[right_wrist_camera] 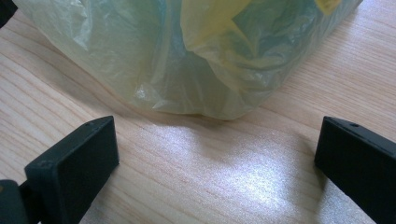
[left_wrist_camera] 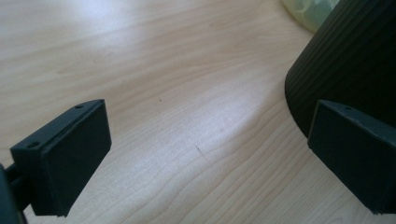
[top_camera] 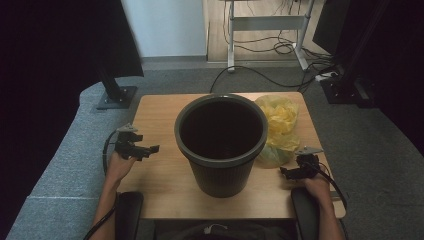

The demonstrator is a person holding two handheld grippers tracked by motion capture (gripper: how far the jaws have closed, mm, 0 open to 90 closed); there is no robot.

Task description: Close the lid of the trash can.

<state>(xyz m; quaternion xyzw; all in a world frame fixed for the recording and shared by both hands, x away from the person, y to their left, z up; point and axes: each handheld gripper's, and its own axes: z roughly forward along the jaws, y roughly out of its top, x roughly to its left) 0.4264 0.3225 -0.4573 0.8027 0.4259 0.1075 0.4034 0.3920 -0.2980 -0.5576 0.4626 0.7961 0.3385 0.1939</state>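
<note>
A dark ribbed bin (top_camera: 221,145) stands upright in the middle of the wooden table (top_camera: 160,175), its mouth empty and dark. A crumpled yellow plastic bag (top_camera: 278,131) lies against its right side. My left gripper (top_camera: 150,150) hovers left of the bin, open, with bare wood between its jaws and the bin wall (left_wrist_camera: 345,60) just past the right jaw. My right gripper (top_camera: 286,173) sits near the table's right front, open, pointed at the bag (right_wrist_camera: 187,56), which lies a short way beyond the fingertips.
Black armrest pads (top_camera: 128,210) flank the table's front edge. Grey carpet surrounds the table. A monitor stand base (top_camera: 116,96) stands at the back left, and desk legs with cables (top_camera: 270,30) are behind.
</note>
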